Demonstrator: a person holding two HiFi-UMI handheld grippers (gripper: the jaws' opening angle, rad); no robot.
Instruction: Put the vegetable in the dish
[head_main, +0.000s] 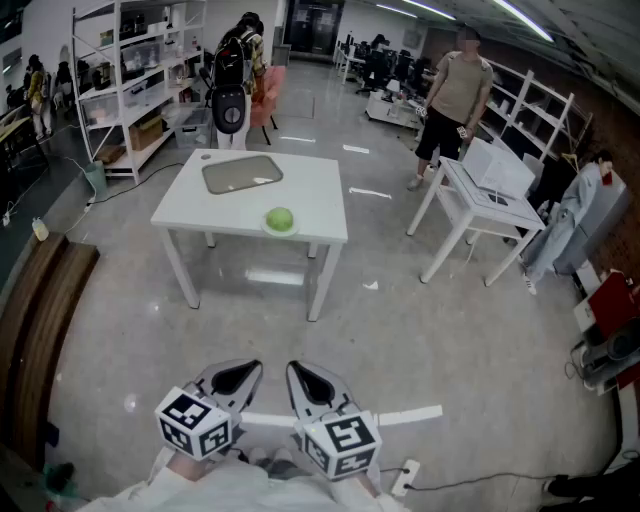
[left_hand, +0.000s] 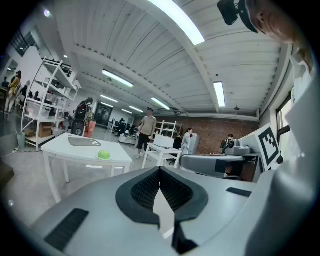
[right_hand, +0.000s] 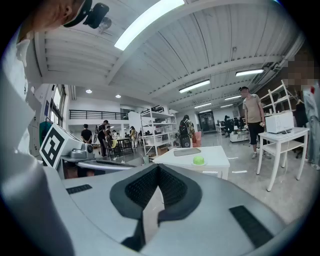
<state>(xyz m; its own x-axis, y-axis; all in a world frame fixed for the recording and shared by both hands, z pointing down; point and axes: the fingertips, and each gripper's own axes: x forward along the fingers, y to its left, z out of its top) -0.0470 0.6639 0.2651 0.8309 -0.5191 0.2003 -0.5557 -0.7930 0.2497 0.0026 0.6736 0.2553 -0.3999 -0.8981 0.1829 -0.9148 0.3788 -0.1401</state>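
Shelving: a white metal shelf rack (head_main: 130, 70) is standing at the far left of the room.
Left gripper: the grey two-jaw left gripper (head_main: 238, 377) is hovering low over the glossy grey floor (head_main: 450, 330), well short of the table. Its jaws are pressing fully together and gripping nothing.
Table: a white rectangular table (head_main: 310, 190) is standing ahead of both grippers.
Dish: a flat grey rounded-rectangle dish (head_main: 242, 173) is lying on the table's far left part.
Vegetable: a round pale-green vegetable (head_main: 280, 219) is sitting near the table's front edge, apart from the dish and to its right (a thin pale rim seems to be showing beneath it).
Right gripper: the matching grey right gripper (head_main: 306, 377) is hovering just beside the left one. Its jaws are likewise closing tight on nothing.
Second table: a smaller white side table (head_main: 478, 215) is standing to the right, carrying a white box (head_main: 497, 168).
Person: a person in a tan top and dark shorts (head_main: 455, 95) is standing behind it.
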